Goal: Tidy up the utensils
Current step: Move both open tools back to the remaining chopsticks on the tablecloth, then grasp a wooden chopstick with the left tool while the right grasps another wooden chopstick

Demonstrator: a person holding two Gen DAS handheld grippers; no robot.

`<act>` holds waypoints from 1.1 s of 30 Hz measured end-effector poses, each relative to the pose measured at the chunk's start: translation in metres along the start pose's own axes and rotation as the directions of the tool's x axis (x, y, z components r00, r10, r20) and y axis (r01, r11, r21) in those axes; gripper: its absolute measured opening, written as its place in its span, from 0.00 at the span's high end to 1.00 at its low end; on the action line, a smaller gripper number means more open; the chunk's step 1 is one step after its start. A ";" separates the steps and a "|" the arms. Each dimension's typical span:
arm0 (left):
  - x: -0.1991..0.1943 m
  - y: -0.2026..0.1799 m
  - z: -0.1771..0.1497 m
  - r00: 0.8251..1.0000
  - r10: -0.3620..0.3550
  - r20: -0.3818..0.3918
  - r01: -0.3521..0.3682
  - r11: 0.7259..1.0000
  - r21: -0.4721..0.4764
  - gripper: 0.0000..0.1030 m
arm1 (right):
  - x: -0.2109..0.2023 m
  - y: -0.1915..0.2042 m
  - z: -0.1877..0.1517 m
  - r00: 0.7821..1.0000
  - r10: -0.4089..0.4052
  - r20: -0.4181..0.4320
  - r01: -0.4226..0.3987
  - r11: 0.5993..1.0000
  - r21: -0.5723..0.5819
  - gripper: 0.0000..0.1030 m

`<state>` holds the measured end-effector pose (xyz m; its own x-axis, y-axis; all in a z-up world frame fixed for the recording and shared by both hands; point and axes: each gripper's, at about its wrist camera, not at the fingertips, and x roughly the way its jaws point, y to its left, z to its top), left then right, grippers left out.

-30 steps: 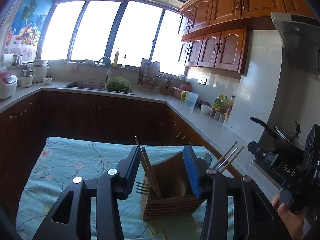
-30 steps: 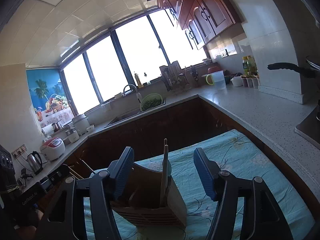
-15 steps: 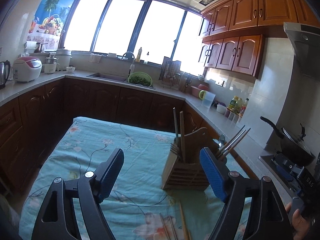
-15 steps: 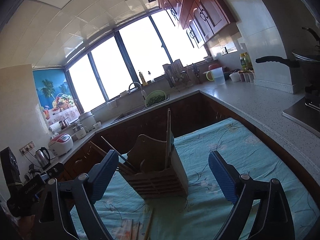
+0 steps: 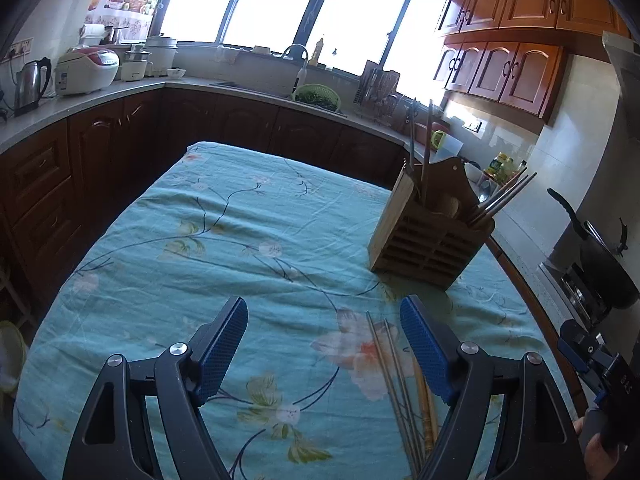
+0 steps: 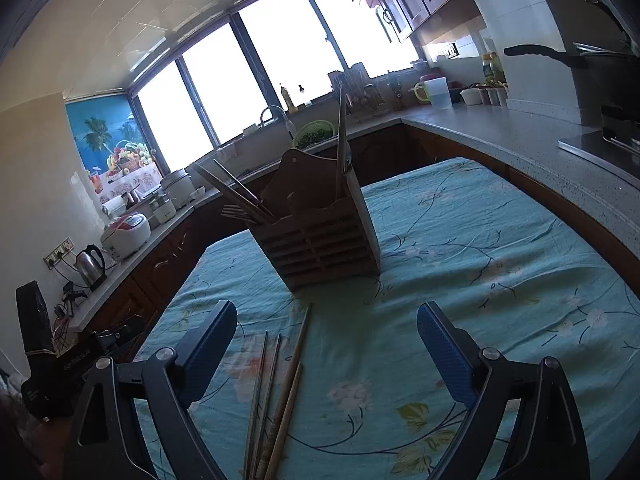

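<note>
Both claws are spread wide and hold nothing. From its own camera, the left claw (image 5: 322, 344) hangs low over the tabletop (image 5: 240, 240), which is draped in a teal flowered cloth, and the right claw (image 6: 326, 344) hovers over the same cloth from the other side.

Loose chopsticks lie flat on the cloth just ahead of the claws: a metal pair (image 6: 264, 384) beside a wooden pair (image 6: 290, 384), all roughly parallel and close together. In the left view the metal pair (image 5: 390, 364) runs up between the left claw's fingers, nearer the right-hand one, with a wooden stick (image 5: 424, 408) partly hidden behind that finger.

Beyond them stands the wooden utensil holder (image 6: 320, 236), already carrying upright chopsticks (image 6: 342, 140), leaning sticks (image 6: 232, 192) and fork tines on one side.

Judging from this layout, the main risks are these. The sticks are thin and lie flush on soft cloth, so a closing claw may pinch fabric along with them, or take one stick and roll its partner away. The two pairs lie so close that a grasp could catch a mixed pair. The holder is tall and its load leans to one side, so a stick pushed in at an angle could nudge or tip it, and the cloth beneath may let it slide. Its compartments are already crowded, so a new stick may jam against those inside.
</note>
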<state>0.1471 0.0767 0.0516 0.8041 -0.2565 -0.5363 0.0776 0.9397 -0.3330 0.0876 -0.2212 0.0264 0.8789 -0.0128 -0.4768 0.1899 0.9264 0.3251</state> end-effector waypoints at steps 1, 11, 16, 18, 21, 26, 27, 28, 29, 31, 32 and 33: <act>0.002 0.002 -0.003 1.000 0.002 -0.008 -0.002 1.000 -0.007 0.24 | 0.001 -0.001 -0.004 1.000 0.000 -0.009 0.000 1.000 0.004 0.10; 0.007 0.013 -0.021 0.995 0.049 -0.091 -0.051 0.999 -0.017 0.24 | 0.013 0.011 -0.039 0.993 0.009 -0.118 -0.016 0.998 -0.055 0.11; 0.006 0.021 -0.019 0.992 0.079 -0.097 -0.082 0.996 -0.028 0.24 | 0.035 0.031 -0.054 0.971 -0.002 -0.237 -0.032 0.989 -0.142 0.39; 0.007 0.023 -0.020 0.992 0.081 -0.102 -0.084 0.996 -0.031 0.24 | 0.046 0.038 -0.062 0.955 -0.006 -0.295 -0.045 0.985 -0.166 0.53; 0.013 0.022 -0.020 0.990 0.084 -0.113 -0.087 0.996 -0.026 0.24 | 0.059 0.045 -0.075 0.930 -0.025 -0.367 -0.054 0.978 -0.203 0.68; 0.021 0.020 -0.020 0.988 0.084 -0.128 -0.088 0.996 -0.022 0.24 | 0.064 0.053 -0.085 0.916 -0.059 -0.397 -0.052 0.963 -0.263 0.80; 0.022 0.019 -0.020 0.988 0.082 -0.132 -0.086 0.996 -0.021 0.24 | 0.065 0.052 -0.084 0.913 -0.066 -0.402 -0.048 0.962 -0.268 0.83; 0.023 0.018 -0.020 0.988 0.080 -0.135 -0.083 0.996 -0.018 0.24 | 0.065 0.052 -0.084 0.912 -0.068 -0.405 -0.052 0.959 -0.278 0.83; 0.024 0.017 -0.020 0.987 0.078 -0.138 -0.081 0.997 -0.013 0.24 | 0.065 0.052 -0.083 0.910 -0.077 -0.406 -0.050 0.955 -0.294 0.85; 0.027 0.012 -0.020 0.987 0.074 -0.145 -0.075 0.997 0.000 0.24 | 0.064 0.052 -0.082 0.908 -0.093 -0.408 -0.045 0.948 -0.315 0.86; 0.028 0.010 -0.020 0.986 0.071 -0.149 -0.071 0.997 0.007 0.24 | 0.064 0.051 -0.081 0.908 -0.103 -0.406 -0.037 0.946 -0.323 0.86; 0.030 0.007 -0.020 0.986 0.067 -0.153 -0.065 0.998 0.016 0.24 | 0.064 0.046 -0.079 0.909 -0.114 -0.400 -0.023 0.946 -0.323 0.86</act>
<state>0.1602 0.0712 0.0180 0.7076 -0.2249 -0.6698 0.0345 0.9578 -0.2852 0.1183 -0.1493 -0.0538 0.6023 0.0333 -0.7976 0.0181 0.9983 0.0554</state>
